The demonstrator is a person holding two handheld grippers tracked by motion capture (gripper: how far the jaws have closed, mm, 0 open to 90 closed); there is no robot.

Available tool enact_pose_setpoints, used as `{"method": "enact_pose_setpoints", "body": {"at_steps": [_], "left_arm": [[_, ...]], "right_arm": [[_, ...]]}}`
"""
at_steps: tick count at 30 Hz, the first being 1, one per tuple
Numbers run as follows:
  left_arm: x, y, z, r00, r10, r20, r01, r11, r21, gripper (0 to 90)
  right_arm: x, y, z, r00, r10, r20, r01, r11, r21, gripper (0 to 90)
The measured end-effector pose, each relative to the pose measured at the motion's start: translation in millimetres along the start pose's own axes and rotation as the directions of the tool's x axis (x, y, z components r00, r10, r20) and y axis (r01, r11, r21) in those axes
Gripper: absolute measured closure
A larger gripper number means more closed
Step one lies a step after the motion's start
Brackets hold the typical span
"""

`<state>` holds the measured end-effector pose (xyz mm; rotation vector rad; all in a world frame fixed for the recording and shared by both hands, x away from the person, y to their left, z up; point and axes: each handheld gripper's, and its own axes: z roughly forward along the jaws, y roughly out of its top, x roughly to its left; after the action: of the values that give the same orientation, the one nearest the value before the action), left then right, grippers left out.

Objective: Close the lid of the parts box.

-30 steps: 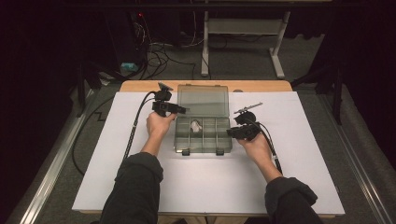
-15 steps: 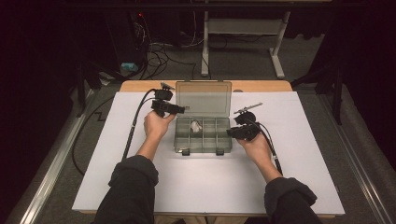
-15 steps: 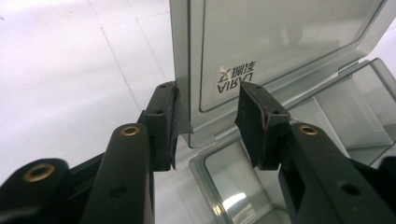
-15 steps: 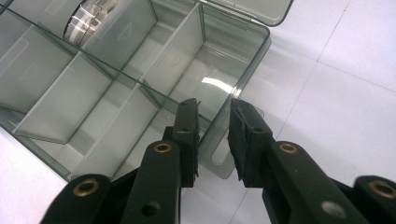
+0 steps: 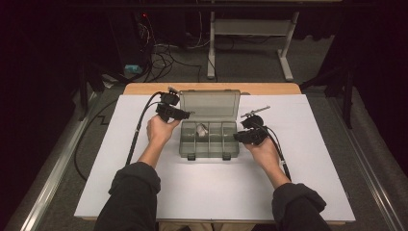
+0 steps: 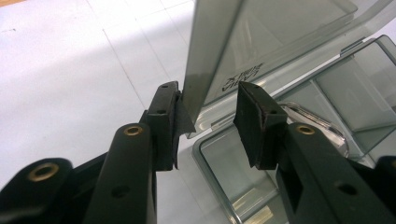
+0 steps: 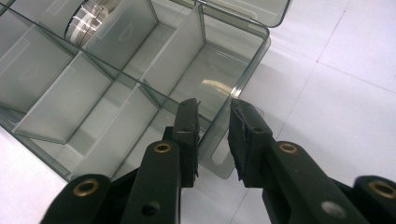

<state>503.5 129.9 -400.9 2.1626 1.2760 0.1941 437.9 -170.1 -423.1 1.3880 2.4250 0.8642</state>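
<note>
White sheeting covers the table [image 5: 144, 192], and near its far middle sits a smoky clear plastic organiser box [image 5: 209, 142], with its lid [image 5: 210, 103] raised behind it. Dividers split the box into compartments; one in the far row holds a small silvery object [image 5: 201, 130], too small to identify. The lid carries moulded lettering [image 6: 240, 78], seen reversed and not legible. The left gripper [image 6: 208, 119] straddles the lid's corner edge: its jaws have just been closing, one pad against the lid, the other standing apart from it. The right gripper [image 7: 214, 133] straddles the box's end wall, jaws slightly apart, neither pad clearly pressing.
</note>
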Motion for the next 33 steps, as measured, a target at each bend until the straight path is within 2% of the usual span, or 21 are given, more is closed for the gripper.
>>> {"method": "enact_pose_setpoints", "body": {"at_steps": [7, 15, 23, 33], "left_arm": [[-1.9, -2.7, -2.7, 0.9999, 0.017, -0.003, -0.017, 0.9999, -0.002, 61.2], [0.1, -5.9, -5.9, 0.9998, 0.001, 0.019, -0.001, 1.0000, -0.002, 62.2], [-0.9, -7.8, -7.6, 0.9997, 0.003, 0.023, -0.003, 1.0000, -0.005, 62.2], [-1.1, -13.4, -16.0, 0.9987, -0.012, 0.050, 0.014, 0.9996, -0.026, 63.1]], "right_arm": [[-0.2, -0.1, 0.0, 1.0000, 0.001, -0.001, -0.001, 1.000, 0.000, 73.4], [0.1, -0.4, 0.1, 1.0000, -0.001, 0.001, 0.001, 1.000, -0.004, 73.4], [0.6, -0.7, 0.0, 1.0000, 0.002, 0.002, -0.001, 1.000, -0.004, 73.4], [0.5, -1.1, 0.0, 1.0000, 0.000, 0.003, 0.000, 1.000, -0.008, 73.4]]}}
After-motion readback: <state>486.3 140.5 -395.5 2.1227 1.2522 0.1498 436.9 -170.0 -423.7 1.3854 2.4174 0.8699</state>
